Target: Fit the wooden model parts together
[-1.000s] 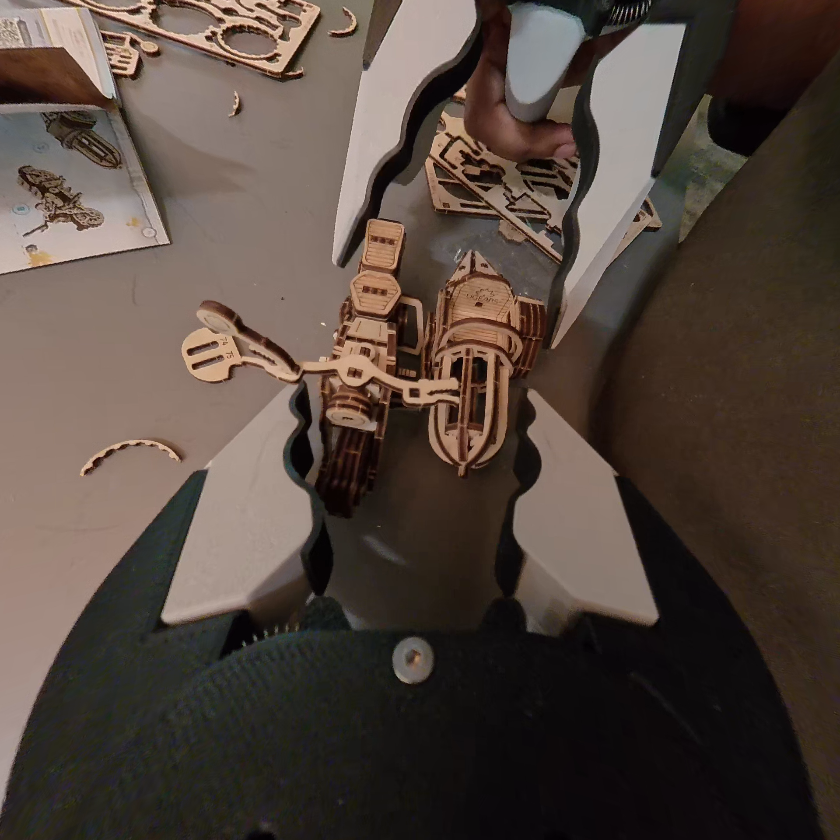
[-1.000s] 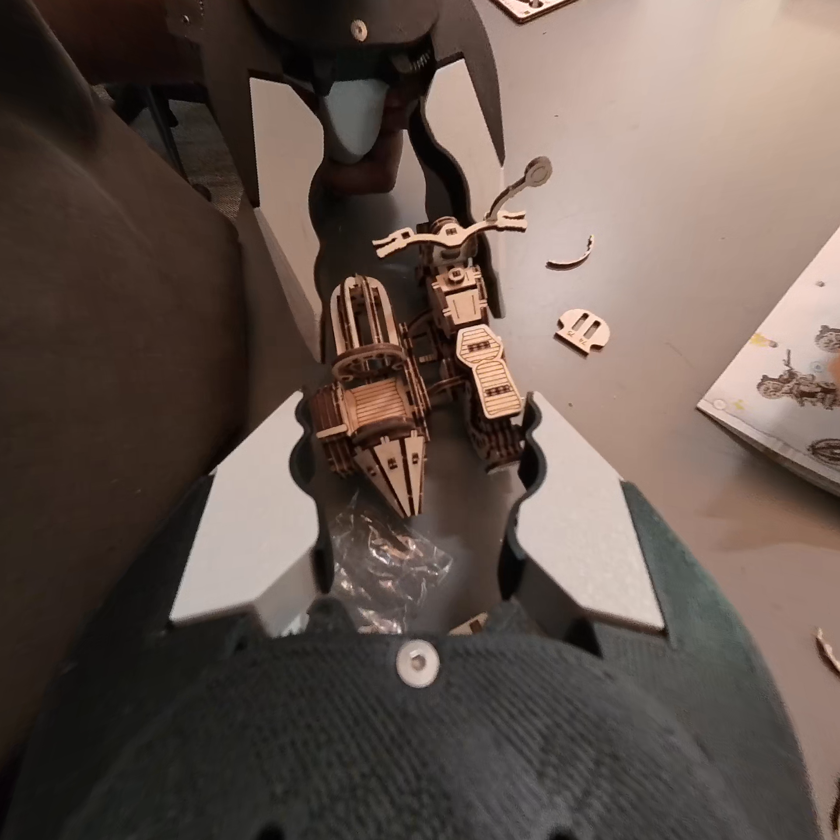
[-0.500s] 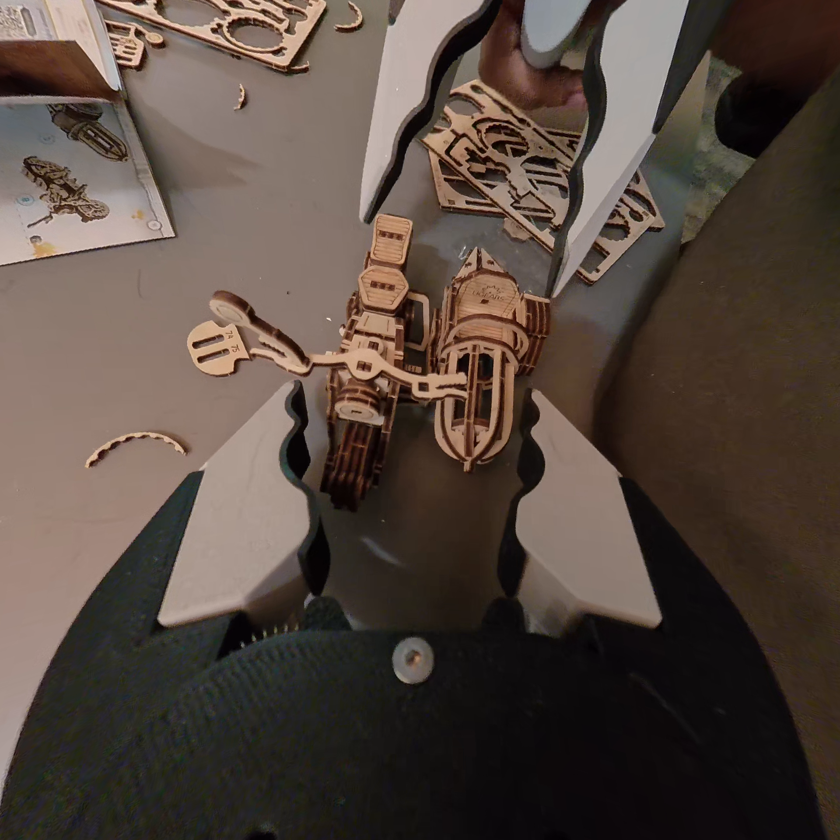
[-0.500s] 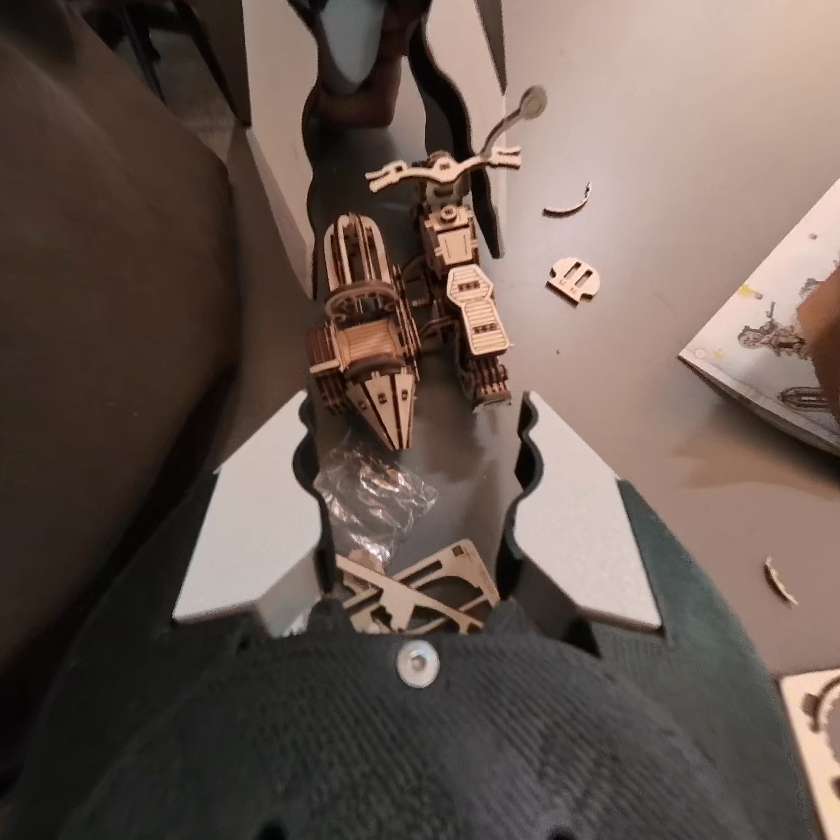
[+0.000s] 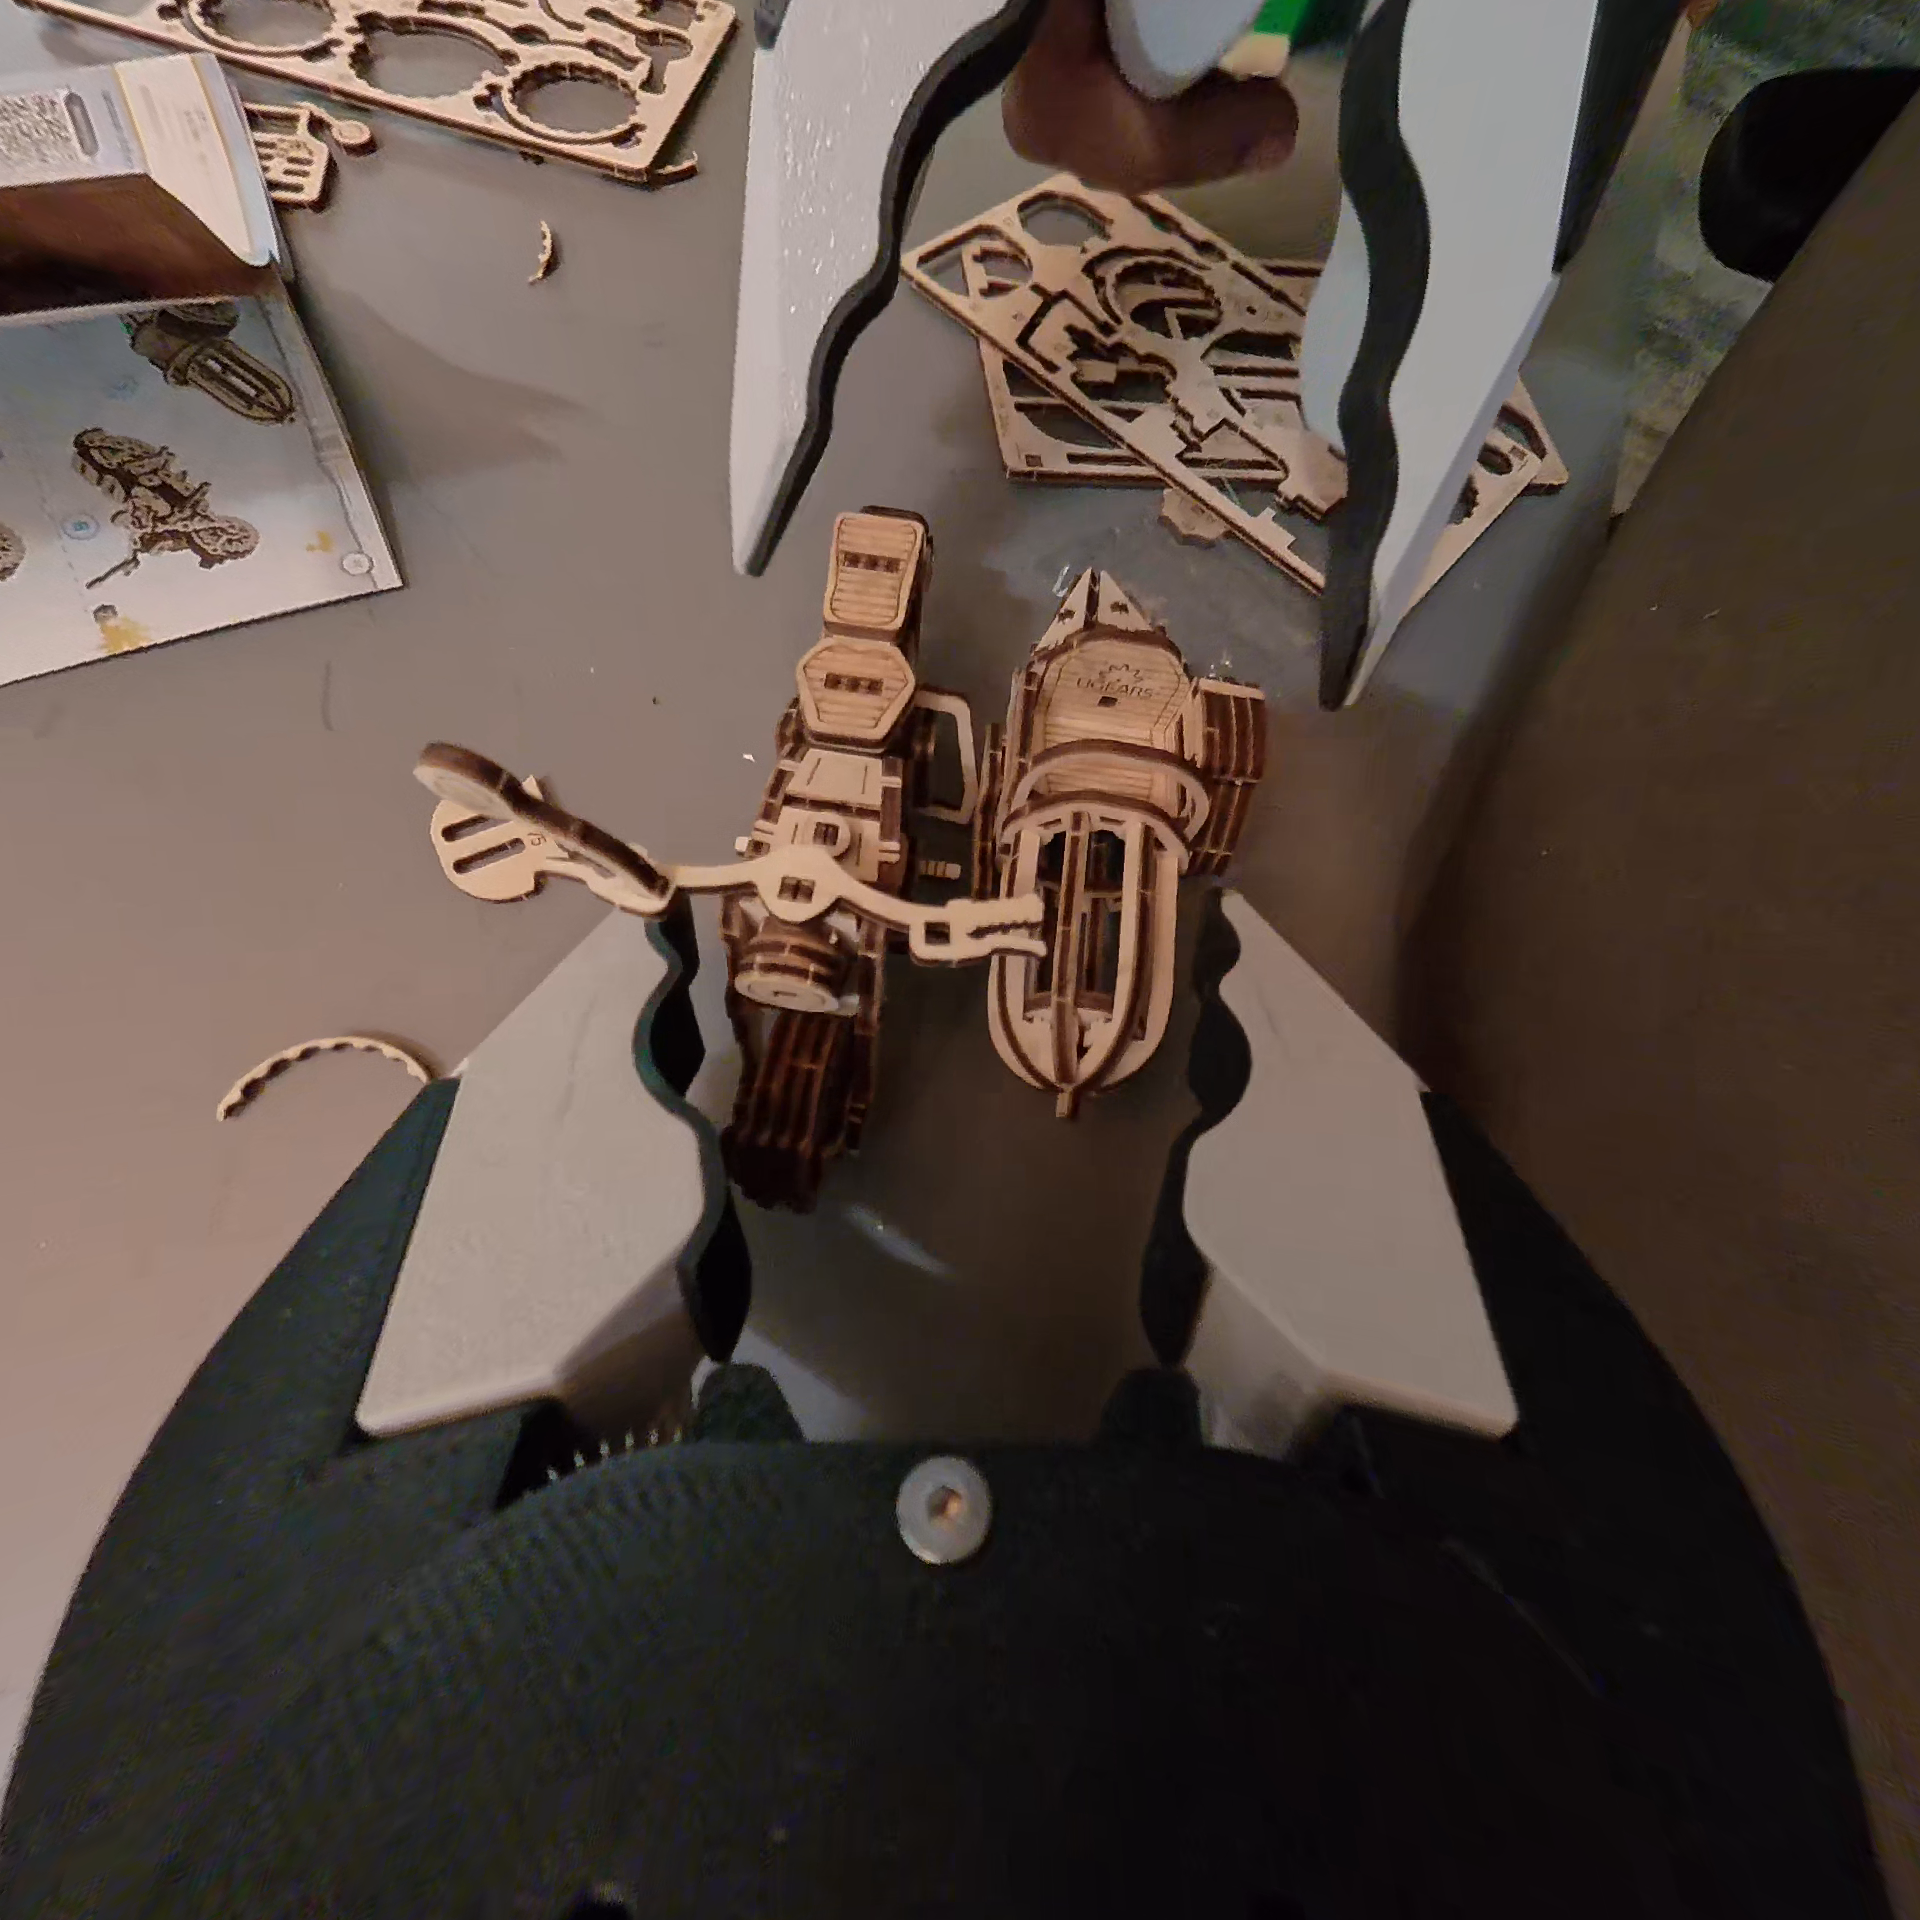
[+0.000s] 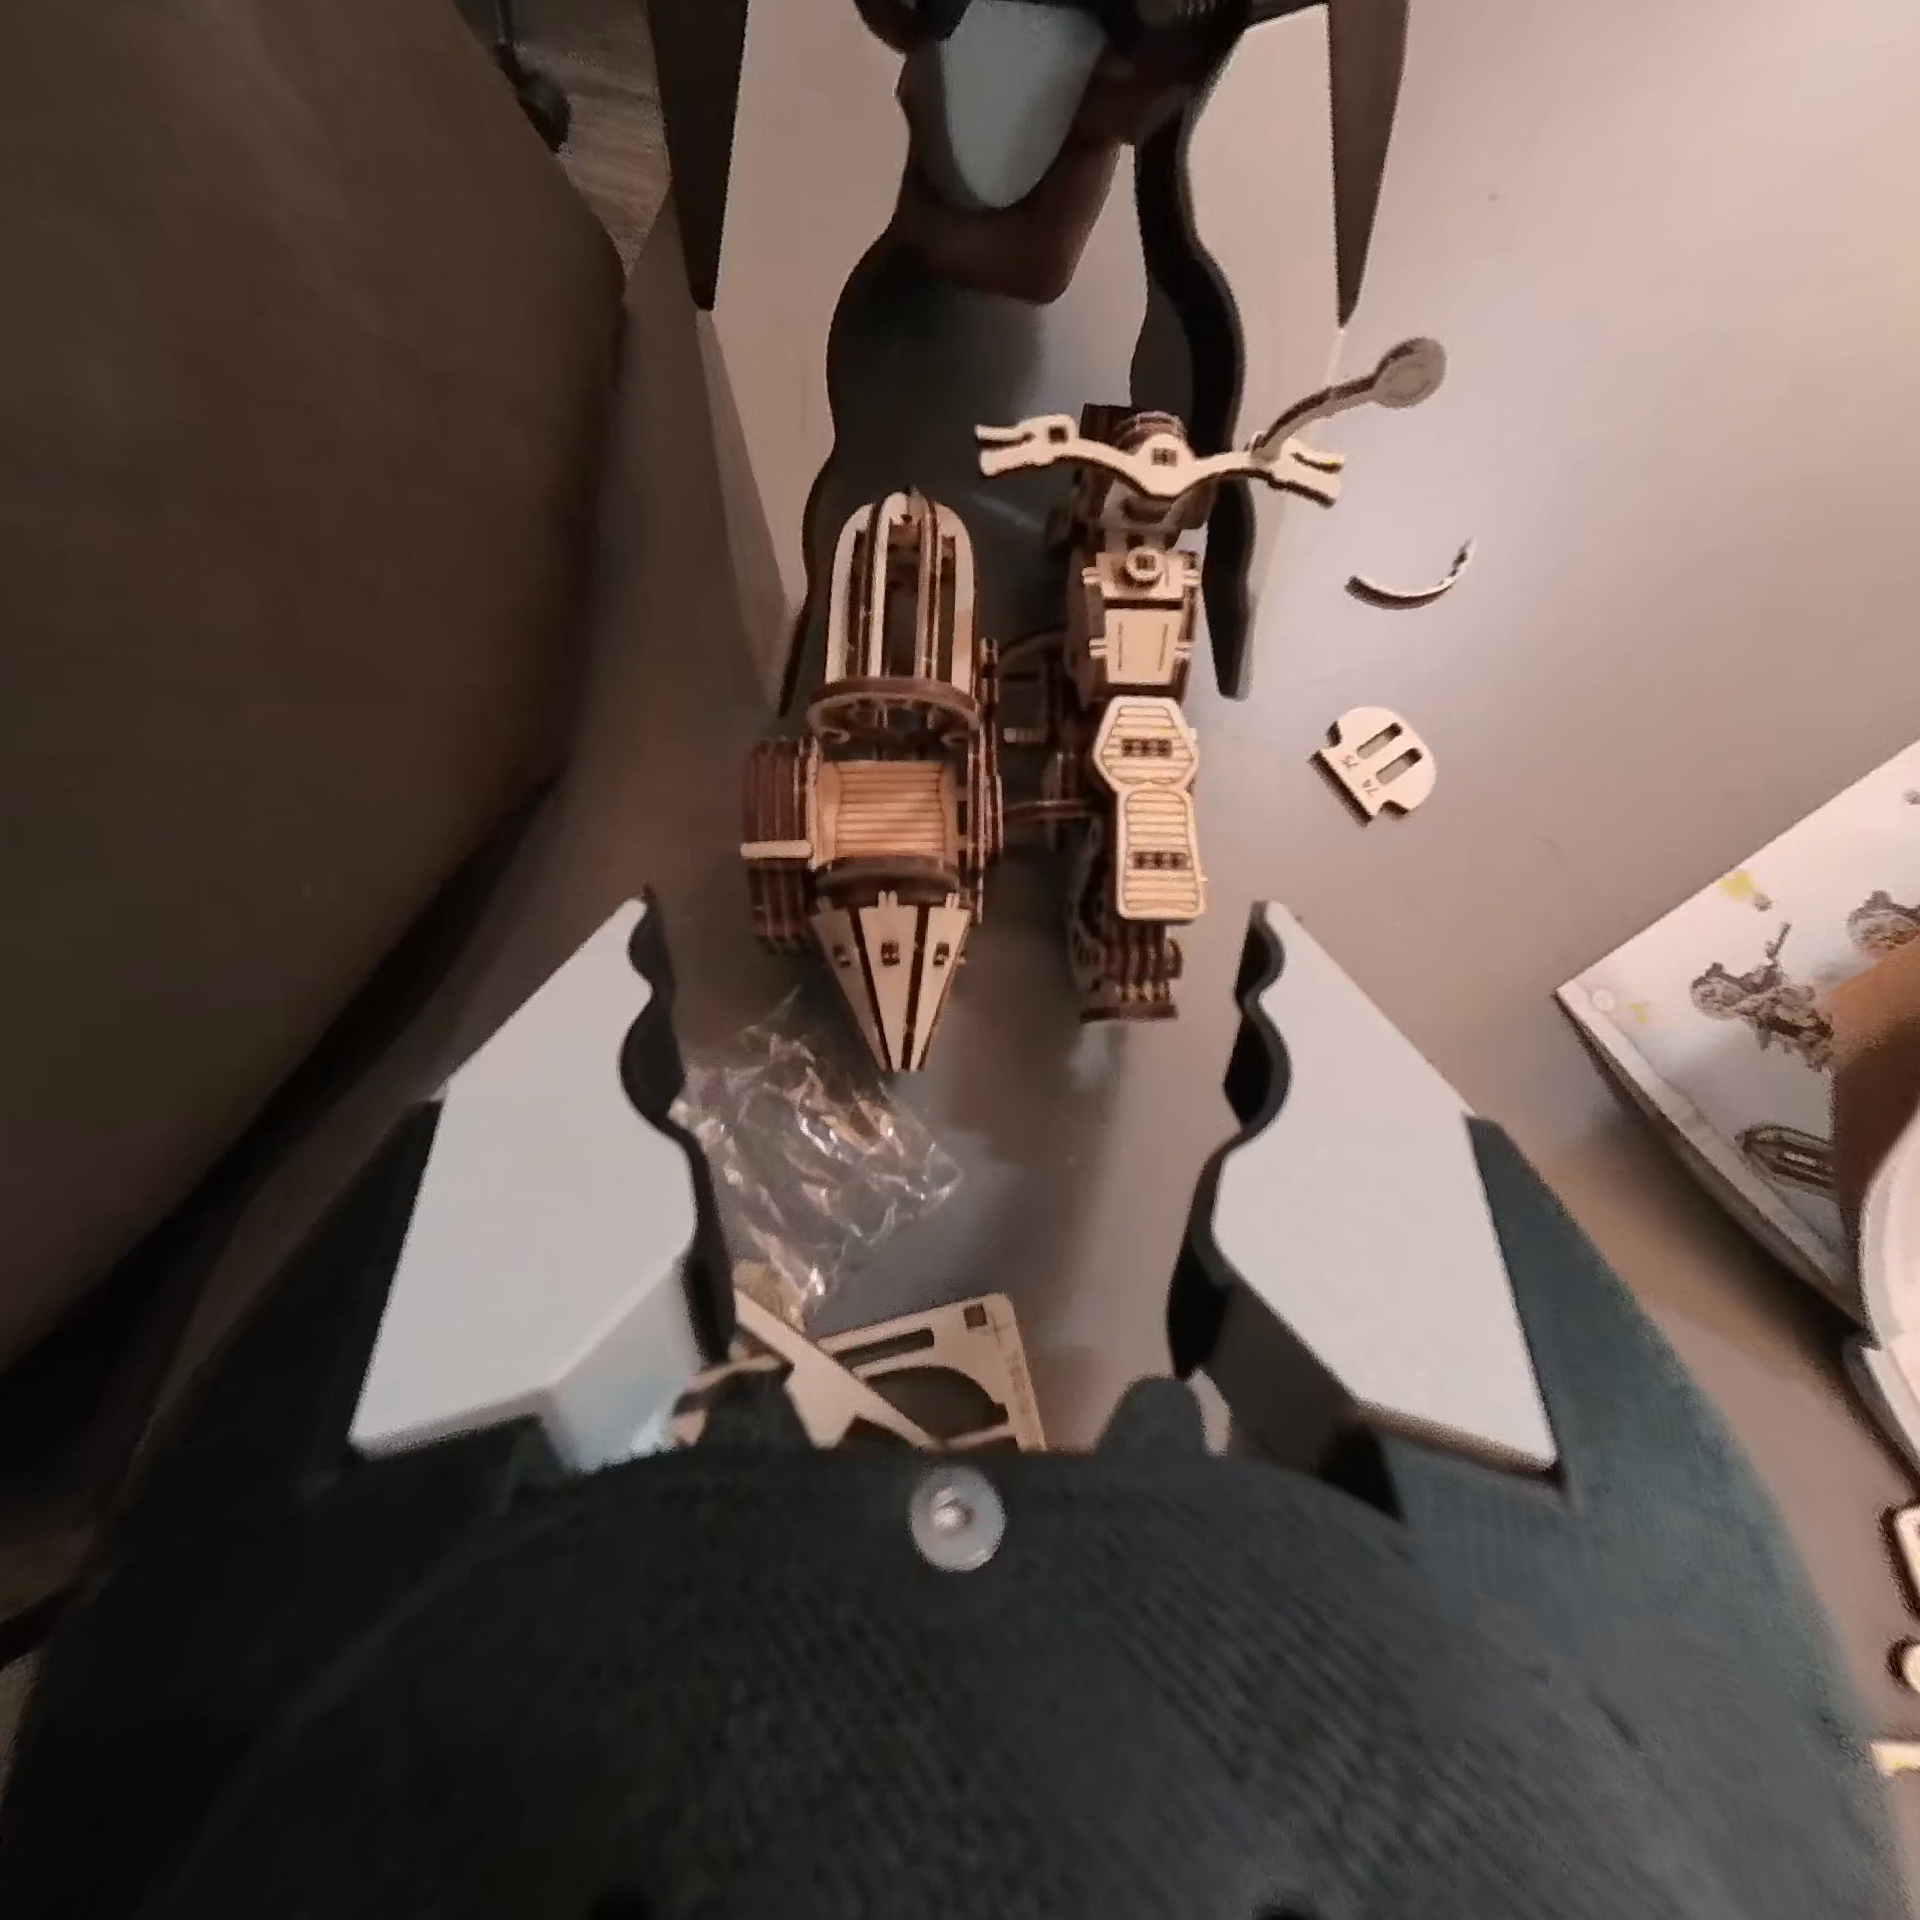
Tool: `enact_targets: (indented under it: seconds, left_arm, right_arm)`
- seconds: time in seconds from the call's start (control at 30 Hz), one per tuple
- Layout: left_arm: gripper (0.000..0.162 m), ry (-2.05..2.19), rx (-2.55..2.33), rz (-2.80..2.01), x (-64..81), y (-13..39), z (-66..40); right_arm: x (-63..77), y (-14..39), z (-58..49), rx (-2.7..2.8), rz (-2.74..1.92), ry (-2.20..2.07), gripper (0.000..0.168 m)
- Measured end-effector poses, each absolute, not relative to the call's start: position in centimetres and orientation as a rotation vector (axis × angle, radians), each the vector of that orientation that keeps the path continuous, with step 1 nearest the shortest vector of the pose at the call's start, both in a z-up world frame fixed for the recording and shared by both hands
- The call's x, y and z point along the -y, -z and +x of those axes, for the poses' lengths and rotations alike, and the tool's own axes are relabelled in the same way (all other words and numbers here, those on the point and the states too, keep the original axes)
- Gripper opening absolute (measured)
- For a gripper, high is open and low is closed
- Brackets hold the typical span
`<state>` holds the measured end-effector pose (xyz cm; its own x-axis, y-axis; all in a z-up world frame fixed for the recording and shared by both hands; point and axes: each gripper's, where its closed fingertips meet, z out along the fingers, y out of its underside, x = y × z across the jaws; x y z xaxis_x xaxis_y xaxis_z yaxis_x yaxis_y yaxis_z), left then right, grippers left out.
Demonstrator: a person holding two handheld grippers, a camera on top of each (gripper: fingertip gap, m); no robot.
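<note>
A wooden motorcycle [image 5: 831,821] joined to a sidecar [image 5: 1101,852] stands on the grey table [image 5: 260,914]. My left gripper [image 5: 945,925] is open, its fingers flanking the front wheel and the sidecar nose without clamping them. My right gripper [image 6: 956,909] is open and empty, just behind the model's rear, seen as motorcycle [image 6: 1143,748] and sidecar [image 6: 894,810]. Each gripper shows at the top of the other's view. A round slotted piece [image 5: 483,847] and a toothed arc [image 5: 322,1060] lie loose beside the handlebar.
Punched wooden sheets [image 5: 1164,343] lie behind the model, another sheet [image 5: 416,73] at the far left. An instruction booklet [image 5: 156,468] and a box [image 5: 125,177] lie left. A clear plastic bag [image 6: 821,1153] lies between my right fingers. A brown cushion [image 5: 1714,935] borders the sidecar side. There is about 5 centimeters between the tips of the two grippers. Between my left fingertips and the round slotted piece [image 5: 483,847] there is roughly 4 centimeters. Look for it in the right wrist view [image 6: 1386,741] too. About 7 centimeters separates my left fingertips from the toothed arc [image 5: 322,1060]. It turns up in the right wrist view [image 6: 1428,583] as well.
My right gripper has drawn back from the model's rear, so the bag and a sheet now show between its fingers. The left gripper and the model have hardly moved.
</note>
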<state>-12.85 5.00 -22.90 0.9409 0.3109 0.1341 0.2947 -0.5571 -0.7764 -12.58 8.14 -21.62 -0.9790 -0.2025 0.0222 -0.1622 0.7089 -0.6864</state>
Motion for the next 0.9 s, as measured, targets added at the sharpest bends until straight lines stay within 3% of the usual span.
enact_targets:
  seconds: [0.17, 0.33, 0.9]
  left_arm:
    - [0.100, -0.012, 0.411, -2.190, -5.3, 22.8, -12.7]
    - [0.100, -0.022, 0.397, -2.198, -5.4, 22.9, -12.5]
    - [0.091, -0.035, 0.406, -2.205, -5.4, 23.0, -12.7]
  right_arm:
    - [-7.1, 22.1, -12.5, -2.873, -0.257, 1.214, 0.110]
    - [-6.8, 22.3, -12.6, -2.888, -0.243, 1.240, 0.094]
    - [-6.8, 22.2, -12.7, -2.877, -0.221, 1.266, 0.090]
